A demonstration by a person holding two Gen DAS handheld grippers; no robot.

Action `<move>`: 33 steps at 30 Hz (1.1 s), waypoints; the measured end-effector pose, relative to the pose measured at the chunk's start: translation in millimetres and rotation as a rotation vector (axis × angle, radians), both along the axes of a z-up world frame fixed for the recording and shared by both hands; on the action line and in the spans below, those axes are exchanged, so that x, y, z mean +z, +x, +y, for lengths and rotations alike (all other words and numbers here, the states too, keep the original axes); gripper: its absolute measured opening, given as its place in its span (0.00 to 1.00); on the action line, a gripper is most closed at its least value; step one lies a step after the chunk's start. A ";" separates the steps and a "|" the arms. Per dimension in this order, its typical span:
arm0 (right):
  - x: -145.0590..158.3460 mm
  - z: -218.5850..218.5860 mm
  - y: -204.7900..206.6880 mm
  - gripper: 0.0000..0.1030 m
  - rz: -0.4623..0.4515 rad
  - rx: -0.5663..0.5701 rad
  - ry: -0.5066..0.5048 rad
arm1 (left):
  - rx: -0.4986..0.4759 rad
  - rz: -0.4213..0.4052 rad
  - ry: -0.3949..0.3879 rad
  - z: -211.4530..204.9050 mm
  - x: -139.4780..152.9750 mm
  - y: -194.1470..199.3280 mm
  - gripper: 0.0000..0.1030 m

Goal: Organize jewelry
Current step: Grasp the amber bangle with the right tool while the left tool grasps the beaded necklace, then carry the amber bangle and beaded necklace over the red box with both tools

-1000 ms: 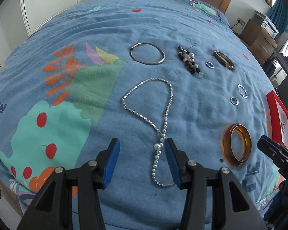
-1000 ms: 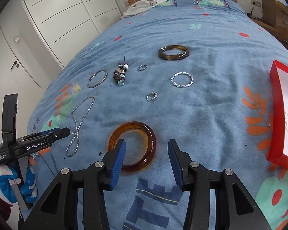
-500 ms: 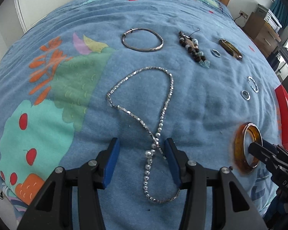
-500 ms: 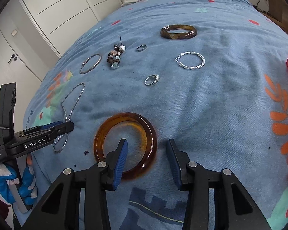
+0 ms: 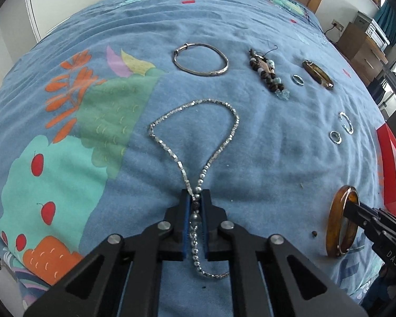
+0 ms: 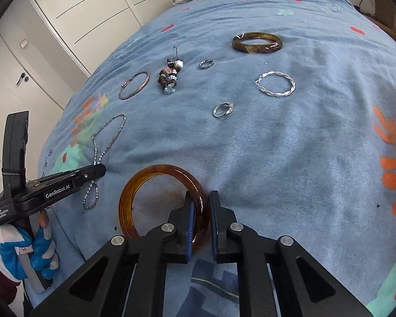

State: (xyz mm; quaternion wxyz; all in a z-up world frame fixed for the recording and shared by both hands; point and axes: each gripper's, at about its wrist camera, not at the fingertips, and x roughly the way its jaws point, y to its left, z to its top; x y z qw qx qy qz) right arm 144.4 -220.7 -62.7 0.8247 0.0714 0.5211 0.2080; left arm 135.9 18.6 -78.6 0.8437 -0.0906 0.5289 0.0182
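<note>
My left gripper (image 5: 195, 198) is shut on the silver bead necklace (image 5: 198, 121) where its strands cross; the loop lies ahead on the blue bedspread and the tail trails back between the fingers. My right gripper (image 6: 200, 198) is shut on the right rim of the amber bangle (image 6: 145, 182), which is tilted up off the spread in the left wrist view (image 5: 340, 224). The left gripper also shows at the left of the right wrist view (image 6: 97, 170), over the necklace (image 6: 108, 137).
Ahead lie a thin silver bangle (image 5: 200, 59), a brown bead bracelet (image 5: 269, 75), a dark brown bangle (image 6: 256, 42), two rings (image 6: 223, 109) (image 6: 206, 64) and a twisted silver bracelet (image 6: 276, 83). A red box (image 5: 393, 166) stands at the right. A wardrobe (image 6: 74, 13) stands to the left.
Both grippers moved forward and down and closed: the left on the necklace's crossing, the right on the amber bangle's rim, which now tilts up.
</note>
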 end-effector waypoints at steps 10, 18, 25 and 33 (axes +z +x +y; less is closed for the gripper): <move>51.3 -9.5 -36.2 0.11 -0.098 -0.002 0.000 | -0.026 -0.107 0.014 -9.3 50.3 -33.0 0.07; 100.3 -36.4 -76.1 0.11 -0.201 -0.054 -0.019 | -0.067 -0.229 0.005 -20.7 103.8 -67.7 0.07; 140.2 -52.2 -110.5 0.11 -0.303 -0.113 -0.025 | -0.127 -0.341 0.019 -32.6 147.8 -99.4 0.07; 177.6 -75.6 -128.9 0.11 -0.390 -0.193 -0.046 | -0.204 -0.450 -0.013 -48.6 193.9 -120.4 0.07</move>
